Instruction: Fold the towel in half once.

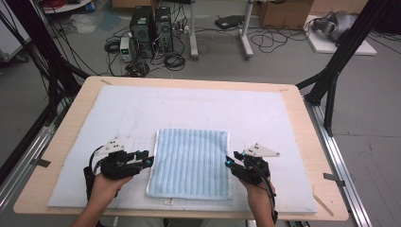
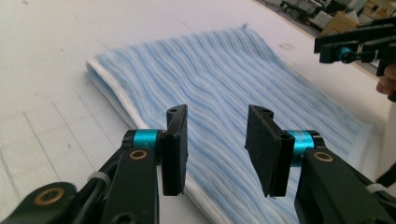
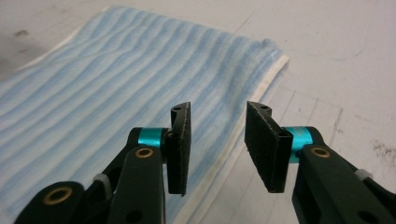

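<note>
The left gripper (image 1: pixel 150 160) is spread open and holds nothing, poised at the left edge of the folded blue-striped towel (image 1: pixel 190 162). The right gripper (image 1: pixel 230 161) is likewise released and empty at the towel's right edge; the towel lies flat on the bench (image 1: pixel 293 101) between them.

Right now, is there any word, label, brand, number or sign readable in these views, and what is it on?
None can be read.
Towel: blue and white stripes, no tag or print showing.
White mat: faint pencil lines and smudges, no letters.
Left tool and right tool: black pads, teal collars, no marking.
Computer towers and cardboard boxes on the floor: too small and blurred to read.
</note>
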Motion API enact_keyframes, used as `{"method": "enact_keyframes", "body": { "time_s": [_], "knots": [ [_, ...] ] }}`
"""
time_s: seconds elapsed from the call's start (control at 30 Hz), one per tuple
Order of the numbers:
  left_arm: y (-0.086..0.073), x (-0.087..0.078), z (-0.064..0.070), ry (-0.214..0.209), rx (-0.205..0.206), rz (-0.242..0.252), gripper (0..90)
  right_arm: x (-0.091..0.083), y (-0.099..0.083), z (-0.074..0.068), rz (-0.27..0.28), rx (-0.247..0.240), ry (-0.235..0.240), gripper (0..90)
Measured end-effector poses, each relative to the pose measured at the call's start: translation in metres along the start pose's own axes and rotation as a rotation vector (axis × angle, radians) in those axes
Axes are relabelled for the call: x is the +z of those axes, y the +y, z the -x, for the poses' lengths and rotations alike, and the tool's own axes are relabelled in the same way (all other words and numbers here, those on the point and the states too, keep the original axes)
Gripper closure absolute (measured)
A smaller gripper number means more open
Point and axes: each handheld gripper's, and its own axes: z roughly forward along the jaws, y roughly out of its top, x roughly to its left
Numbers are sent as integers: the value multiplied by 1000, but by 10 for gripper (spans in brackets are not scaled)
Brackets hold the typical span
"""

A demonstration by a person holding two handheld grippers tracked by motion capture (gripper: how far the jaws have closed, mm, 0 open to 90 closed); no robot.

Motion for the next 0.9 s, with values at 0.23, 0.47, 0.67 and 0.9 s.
{"method": "enact_keyframes", "body": {
  "time_s": [0.23,0.47,0.67,0.9],
  "knots": [
    [16,24,-15,73,-9,11,741,33,21,16,-23,5,-10,740],
    [31,62,-32,134,-20,-22,774,74,44,23,-91,-3,-29,765],
    [25,83,-43,179,-51,-58,775,95,47,25,-141,6,-47,785],
    [24,100,-41,271,0,-153,774,100,43,32,-175,15,-75,785]
  ]
}}
